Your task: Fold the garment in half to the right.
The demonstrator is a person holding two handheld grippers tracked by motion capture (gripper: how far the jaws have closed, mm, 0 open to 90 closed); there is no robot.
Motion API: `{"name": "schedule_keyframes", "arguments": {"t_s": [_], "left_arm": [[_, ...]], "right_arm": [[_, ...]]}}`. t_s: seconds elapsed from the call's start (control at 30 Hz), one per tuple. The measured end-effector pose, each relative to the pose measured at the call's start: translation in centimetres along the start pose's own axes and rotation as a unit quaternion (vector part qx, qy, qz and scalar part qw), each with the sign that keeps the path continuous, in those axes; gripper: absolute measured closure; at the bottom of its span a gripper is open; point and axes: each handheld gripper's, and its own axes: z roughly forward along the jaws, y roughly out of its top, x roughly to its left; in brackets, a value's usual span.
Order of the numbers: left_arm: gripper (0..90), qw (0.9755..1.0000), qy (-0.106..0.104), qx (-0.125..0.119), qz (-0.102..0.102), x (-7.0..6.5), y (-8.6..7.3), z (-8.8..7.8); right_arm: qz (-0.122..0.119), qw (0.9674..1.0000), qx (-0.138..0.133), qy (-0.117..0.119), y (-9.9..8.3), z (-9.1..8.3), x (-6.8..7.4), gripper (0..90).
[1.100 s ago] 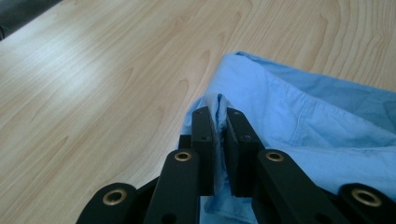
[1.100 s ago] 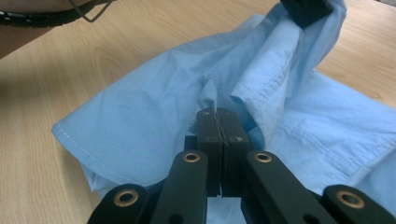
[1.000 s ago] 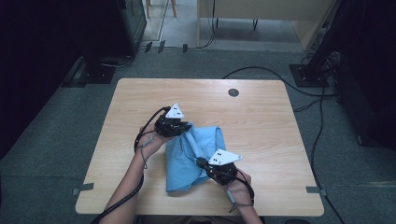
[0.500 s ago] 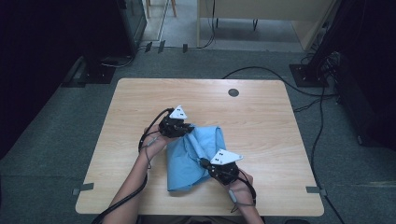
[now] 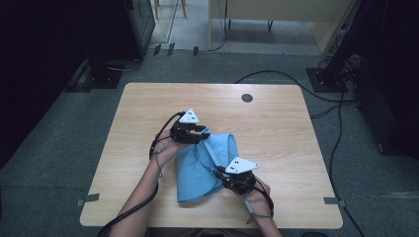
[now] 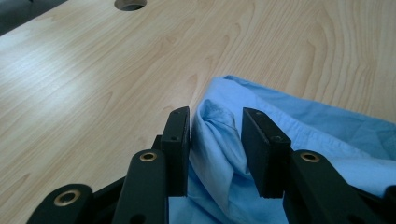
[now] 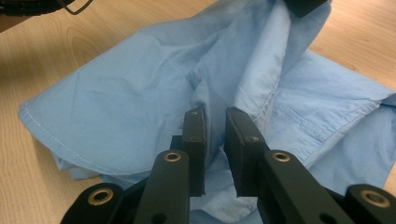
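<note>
Light blue shirt on pale wood-grain table, black tongs

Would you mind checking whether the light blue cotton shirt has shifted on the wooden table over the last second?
No. The light blue cotton shirt lies in the same spot, judged against the round cable hole in the wooden table.

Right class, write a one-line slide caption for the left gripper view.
Left gripper, jaws just opening, straddles a raised fold of the blue shirt on the wooden table.
</note>
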Motion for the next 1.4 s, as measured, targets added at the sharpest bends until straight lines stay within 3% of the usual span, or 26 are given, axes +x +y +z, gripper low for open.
{"name": "schedule_keyframes", "arguments": {"t_s": [0.13,0.33,0.37,0.53,0.57,0.93,0.97,1.1,1.13,1.2,1.23,1.27,1.3,1.4], "left_arm": [[52.4,0.9996,-0.010,-0.024,-0.011,0.1,0.4,-0.2],[48.7,0.9995,-0.004,-0.030,-0.005,0.4,0.8,-0.7],[43.0,0.9995,-0.004,-0.030,-0.005,0.4,0.8,-0.7],[40.8,0.9995,0.002,-0.030,-0.007,0.7,0.6,-1.0],[40.8,0.9991,0.009,-0.039,-0.013,0.9,0.4,-1.3],[38.0,0.9982,0.018,-0.054,-0.020,1.4,0.6,-2.3],[38.0,0.9982,0.018,-0.054,-0.020,1.4,0.6,-2.3],[38.0,0.9986,0.021,-0.044,-0.021,1.4,0.2,-2.1],[38.0,0.9986,0.021,-0.044,-0.021,1.4,0.2,-2.1],[38.0,0.9989,0.022,-0.038,-0.017,1.3,0.0,-1.9],[38.0,0.9991,0.022,-0.034,-0.015,1.3,-0.1,-1.8],[37.9,0.9991,0.022,-0.034,-0.015,1.3,-0.1,-1.8],[37.9,0.9992,0.023,-0.032,-0.012,1.3,-0.2,-1.7],[36.8,0.9991,0.024,-0.032,-0.014,1.2,-0.4,-1.7]], "right_arm": [[0.001,1.0000,-0.005,-0.004,0.0,-0.6,-0.1,73.6],[-0.004,0.9999,-0.007,-0.015,0.2,-1.4,-0.3,71.7],[-0.004,0.9999,-0.007,-0.015,0.2,-1.4,-0.3,71.7],[-0.005,0.9995,-0.017,-0.027,0.4,-2.1,-0.7,71.0],[0.000,0.9993,-0.022,-0.029,0.5,-2.5,-0.9,68.7],[0.010,0.9993,-0.031,-0.019,1.1,-2.1,-1.0,63.3],[0.027,0.9988,-0.037,-0.016,1.2,-2.1,-1.3,63.3],[0.035,0.9986,-0.037,-0.015,1.2,-2.1,-1.5,59.9],[0.034,0.9987,-0.022,-0.031,0.8,-1.5,-2.1,59.9],[0.034,0.9987,-0.022,-0.031,0.8,-1.5,-2.1,59.8],[0.050,0.9981,-0.009,-0.035,0.3,-1.1,-2.7,59.4],[0.050,0.9981,-0.009,-0.035,0.3,-1.1,-2.7,59.4],[0.071,0.9968,-0.001,-0.036,-0.4,-0.7,-3.3,58.2],[0.076,0.9965,0.000,-0.036,-0.7,-0.6,-3.5,57.6]]}}
